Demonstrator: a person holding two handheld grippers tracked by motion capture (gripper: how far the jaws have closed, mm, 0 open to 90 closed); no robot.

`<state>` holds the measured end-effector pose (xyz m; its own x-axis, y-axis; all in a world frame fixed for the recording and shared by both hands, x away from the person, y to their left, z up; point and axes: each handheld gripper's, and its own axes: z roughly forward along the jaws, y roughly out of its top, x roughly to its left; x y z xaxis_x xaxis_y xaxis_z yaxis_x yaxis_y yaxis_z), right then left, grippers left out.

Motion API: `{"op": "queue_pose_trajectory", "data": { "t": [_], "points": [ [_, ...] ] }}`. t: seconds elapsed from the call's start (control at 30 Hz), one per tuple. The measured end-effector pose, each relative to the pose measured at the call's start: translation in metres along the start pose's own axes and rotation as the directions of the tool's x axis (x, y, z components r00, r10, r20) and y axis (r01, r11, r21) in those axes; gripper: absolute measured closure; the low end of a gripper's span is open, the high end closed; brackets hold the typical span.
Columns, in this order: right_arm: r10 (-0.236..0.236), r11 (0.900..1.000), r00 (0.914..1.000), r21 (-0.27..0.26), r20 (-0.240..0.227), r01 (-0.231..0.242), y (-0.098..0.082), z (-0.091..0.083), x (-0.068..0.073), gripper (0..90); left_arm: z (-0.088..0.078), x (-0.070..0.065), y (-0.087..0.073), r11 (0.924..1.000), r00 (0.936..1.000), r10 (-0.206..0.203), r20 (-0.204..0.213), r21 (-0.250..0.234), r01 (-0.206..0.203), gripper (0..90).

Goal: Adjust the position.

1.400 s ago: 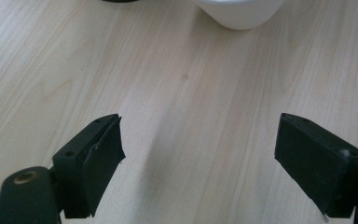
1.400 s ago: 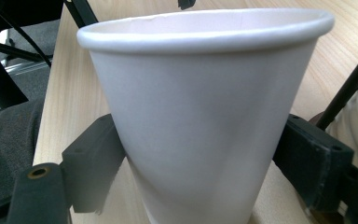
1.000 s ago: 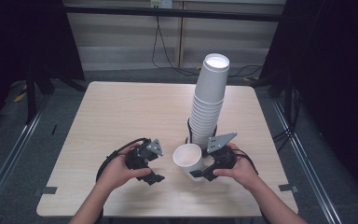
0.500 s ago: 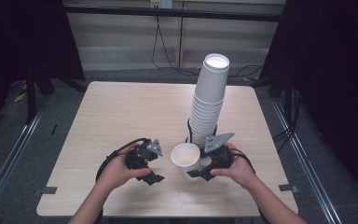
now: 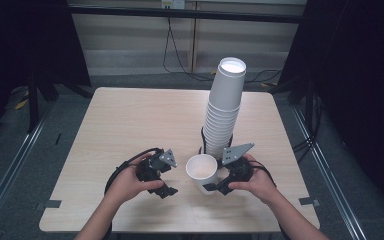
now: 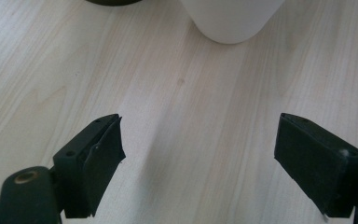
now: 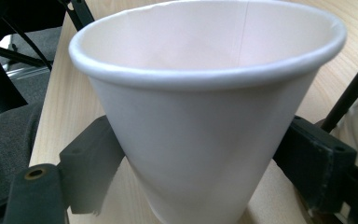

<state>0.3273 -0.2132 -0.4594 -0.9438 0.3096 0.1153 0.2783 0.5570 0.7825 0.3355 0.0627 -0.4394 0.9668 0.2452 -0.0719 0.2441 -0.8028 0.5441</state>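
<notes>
Smooth white paper cup (image 7: 205, 130), tapered, rolled rim, pale woodgrain table (image 6: 191, 140)

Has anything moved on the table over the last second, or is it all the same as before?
Hardly anything. The single paper cup in the right gripper has shifted slightly toward the left gripper. The right gripper stays closed on it; nothing was let go. The left gripper, both hands and the tall cup stack stayed put.

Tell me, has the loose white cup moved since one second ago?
No. The loose cup sits at the same spot, left of the cup stack base.
</notes>
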Motion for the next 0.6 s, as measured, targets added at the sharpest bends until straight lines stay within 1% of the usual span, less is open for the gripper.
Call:
{"op": "queue_pose_trajectory", "data": {
  "t": [0.27,0.43,0.5,0.6],
  "points": [
    [0.000,1.000,1.0000,0.001,-0.008,0.000,-0.003,-0.001,0.001,17.7,-0.001,-0.001,0.001,0.9999,0.9999,0.013,0.001,0.003,-0.013,15.1],
    [-0.001,1.000,1.0000,0.015,-0.007,0.002,-0.006,-0.004,0.002,17.6,0.000,-0.001,0.001,0.9999,0.9999,0.013,-0.001,0.005,-0.013,15.1],
    [-0.006,0.999,1.0000,0.032,-0.006,0.007,-0.008,-0.005,0.002,17.6,0.000,-0.001,0.001,0.9999,0.9999,0.013,-0.003,0.005,-0.013,15.1],
    [-0.004,1.000,0.9999,0.029,-0.011,0.004,-0.011,-0.004,0.003,17.8,0.001,-0.001,0.002,0.9999,0.9999,0.014,0.001,0.002,-0.014,15.1]
  ]
}}
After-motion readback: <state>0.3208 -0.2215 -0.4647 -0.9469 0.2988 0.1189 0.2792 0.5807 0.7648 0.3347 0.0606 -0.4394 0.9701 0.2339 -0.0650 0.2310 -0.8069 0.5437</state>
